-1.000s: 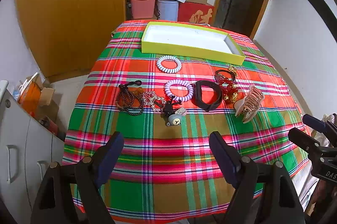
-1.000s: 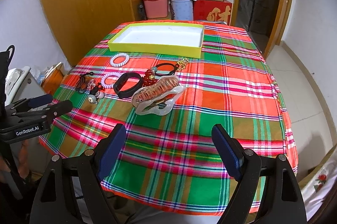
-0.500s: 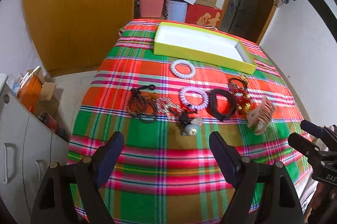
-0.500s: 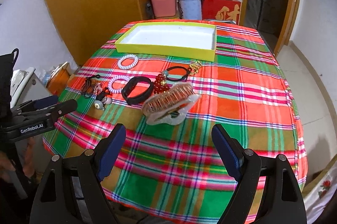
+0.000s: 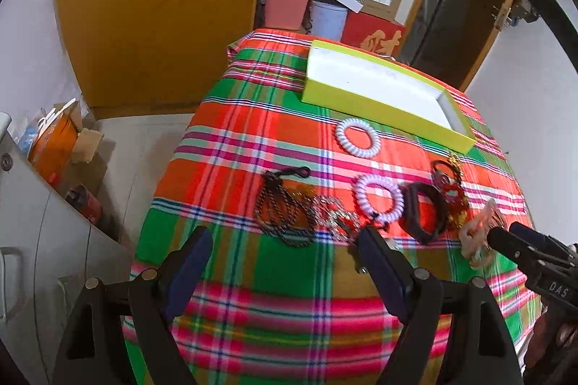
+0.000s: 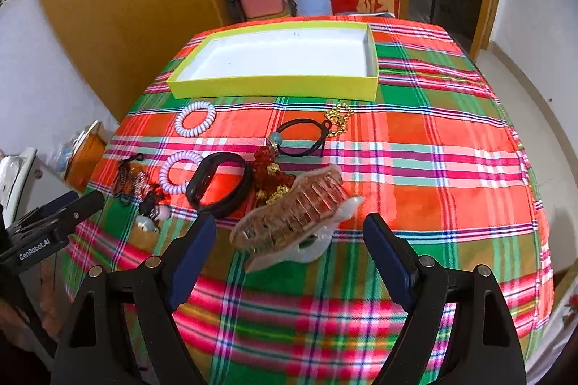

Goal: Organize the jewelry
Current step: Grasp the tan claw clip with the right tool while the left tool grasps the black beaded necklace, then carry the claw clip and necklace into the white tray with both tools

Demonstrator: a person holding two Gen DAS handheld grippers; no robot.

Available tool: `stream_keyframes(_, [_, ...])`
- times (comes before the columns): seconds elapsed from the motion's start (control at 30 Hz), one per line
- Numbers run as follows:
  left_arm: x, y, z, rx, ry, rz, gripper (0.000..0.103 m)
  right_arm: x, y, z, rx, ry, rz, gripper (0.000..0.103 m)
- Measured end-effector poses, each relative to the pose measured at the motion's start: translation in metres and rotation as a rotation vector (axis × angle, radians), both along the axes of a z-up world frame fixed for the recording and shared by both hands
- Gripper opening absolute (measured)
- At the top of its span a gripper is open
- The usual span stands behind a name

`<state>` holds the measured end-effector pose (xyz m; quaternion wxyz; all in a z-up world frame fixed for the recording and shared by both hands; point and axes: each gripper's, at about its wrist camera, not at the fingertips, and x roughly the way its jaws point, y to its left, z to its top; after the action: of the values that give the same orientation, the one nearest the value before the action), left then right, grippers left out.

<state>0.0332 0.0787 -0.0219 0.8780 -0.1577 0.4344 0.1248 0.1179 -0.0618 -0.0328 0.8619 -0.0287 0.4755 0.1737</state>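
Moved closer to the jewelry since a second ago, both grippers spread wide and holding nothing.
Nearest right gripper (image 6: 289, 249): amber hair claw (image 6: 292, 211); nearest left gripper (image 5: 285, 258): tangled dark chains (image 5: 285, 208). Farther back, spiral bands, then empty yellow tray (image 6: 274, 85). Risk: snagging neighbouring chains, dragging several pieces together.

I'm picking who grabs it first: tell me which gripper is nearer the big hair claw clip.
Right. The right gripper hangs open just over the hair claw clip; the left gripper sits farther left, by the dark bead necklace.
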Motion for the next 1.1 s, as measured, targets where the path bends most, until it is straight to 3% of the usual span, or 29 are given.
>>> stream_keyframes(0.1, [0.006, 0.006, -0.006, -0.006, 0.007, 0.008, 0.083, 0.004, 0.002, -0.004, -0.018, 0.009, -0.015, 0.081])
stream_keyframes(0.27, [0.018, 0.013, -0.017, -0.015, 0.027, 0.021, 0.077, 0.009, -0.006, -0.006, -0.029, 0.026, -0.048, 0.06])
stream_keyframes(0.37, [0.023, 0.017, -0.025, -0.019, 0.04, 0.03, 0.067, 0.012, -0.012, -0.006, -0.04, 0.028, -0.059, 0.044])
stream_keyframes(0.43, [0.026, 0.019, -0.029, -0.021, 0.053, 0.033, 0.062, 0.014, -0.016, -0.006, -0.047, 0.033, -0.061, 0.039])
stream_keyframes(0.57, [0.029, 0.018, -0.03, 0.009, 0.047, 0.031, 0.053, 0.016, -0.024, -0.008, -0.056, 0.04, -0.062, 0.037])
stream_keyframes(0.7, [0.032, 0.016, -0.03, 0.054, 0.056, 0.025, 0.028, 0.018, -0.026, -0.009, -0.057, 0.037, -0.058, 0.037])
stream_keyframes(0.83, [0.031, 0.016, -0.031, 0.08, 0.059, 0.014, 0.009, 0.018, -0.029, -0.009, -0.06, 0.029, -0.047, 0.037])
stream_keyframes(1.1, [0.021, 0.01, -0.022, 0.083, 0.035, -0.012, 0.008, 0.011, -0.034, -0.005, -0.054, 0.007, -0.031, 0.036])
